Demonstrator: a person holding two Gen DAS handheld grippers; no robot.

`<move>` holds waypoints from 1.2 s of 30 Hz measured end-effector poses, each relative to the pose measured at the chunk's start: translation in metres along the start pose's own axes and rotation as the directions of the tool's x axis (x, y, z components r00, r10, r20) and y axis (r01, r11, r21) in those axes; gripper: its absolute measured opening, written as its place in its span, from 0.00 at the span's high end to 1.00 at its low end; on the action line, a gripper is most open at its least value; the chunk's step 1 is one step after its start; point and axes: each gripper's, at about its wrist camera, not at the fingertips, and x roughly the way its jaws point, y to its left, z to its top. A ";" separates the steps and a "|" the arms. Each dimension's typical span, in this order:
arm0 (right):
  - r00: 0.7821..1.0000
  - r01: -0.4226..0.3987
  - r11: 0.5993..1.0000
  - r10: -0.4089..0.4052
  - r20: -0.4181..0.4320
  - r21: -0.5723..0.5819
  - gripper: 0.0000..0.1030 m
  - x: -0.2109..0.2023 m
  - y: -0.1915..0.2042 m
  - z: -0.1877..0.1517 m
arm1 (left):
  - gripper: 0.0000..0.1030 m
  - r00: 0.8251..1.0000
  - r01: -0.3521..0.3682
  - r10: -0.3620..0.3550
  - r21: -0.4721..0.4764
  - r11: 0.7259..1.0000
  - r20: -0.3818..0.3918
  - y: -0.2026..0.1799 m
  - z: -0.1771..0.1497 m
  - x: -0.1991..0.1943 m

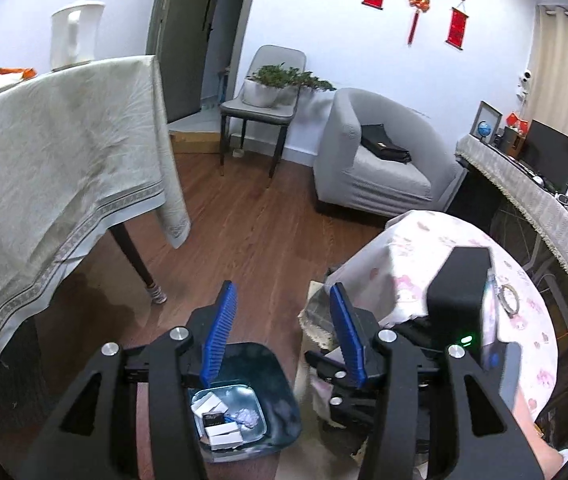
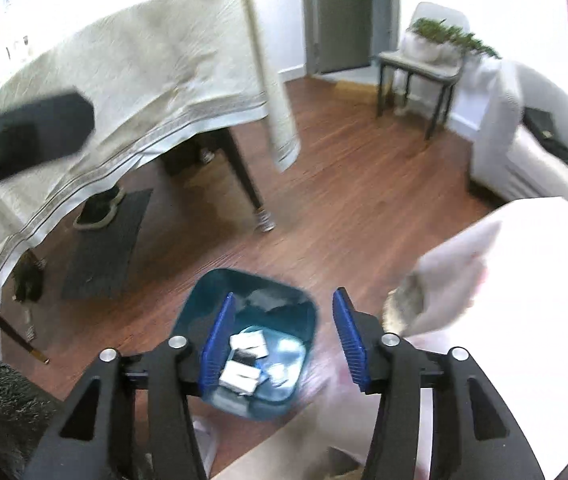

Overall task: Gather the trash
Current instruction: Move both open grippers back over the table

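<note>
Both grippers hang high over the floor, tipped downward. The left gripper has its blue pads spread wide with nothing between them; below it, at 6 o'clock in its view, sits the dark teal trash bin on the wooden floor. The right gripper is also wide apart and empty-handed, and its view is smeared with blur. The bin sits just under its left pad, toward 6 o'clock. Inside the bin: several small white and black boxes piled at the bottom, and in the left view a crumpled whitish wad beside them. At 3 o'clock of the bin stands a worktop in a pink-patterned cloth; at 10 o'clock, a bigger worktop under a beige cloth.
</note>
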 end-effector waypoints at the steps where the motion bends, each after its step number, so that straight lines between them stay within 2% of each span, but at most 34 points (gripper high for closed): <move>1: 1.000 0.014 1.000 -0.014 0.011 0.006 0.50 -0.006 -0.007 -0.001 | 0.49 1.000 0.007 -0.007 0.007 1.000 -0.001 -0.007 0.001 0.002; 11: 0.987 0.124 0.983 -0.136 0.083 0.134 0.45 -0.069 -0.093 -0.017 | 0.41 0.997 0.071 -0.070 0.067 0.995 -0.022 -0.065 0.002 0.025; 13: 0.984 0.137 0.979 -0.152 0.094 0.152 0.40 -0.078 -0.105 -0.023 | 0.39 0.996 0.084 -0.082 0.081 0.993 -0.027 -0.078 0.002 0.031; 18: 0.974 0.170 0.965 -0.195 0.111 0.200 0.39 -0.103 -0.135 -0.037 | 0.35 0.993 0.112 -0.107 0.104 0.988 -0.046 -0.102 -0.002 0.043; 30: 0.954 0.240 0.927 -0.280 0.109 0.288 0.31 -0.143 -0.194 -0.073 | 0.21 0.984 0.163 -0.150 0.147 0.976 -0.097 -0.153 -0.015 0.070; 33: 0.947 0.261 0.914 -0.304 0.099 0.309 0.24 -0.148 -0.208 -0.082 | 0.20 0.981 0.168 -0.149 0.167 0.972 -0.121 -0.167 -0.021 0.079; 36: 0.943 0.274 0.902 -0.321 0.093 0.335 0.24 -0.155 -0.220 -0.090 | 0.20 0.978 0.174 -0.146 0.194 0.966 -0.147 -0.181 -0.027 0.089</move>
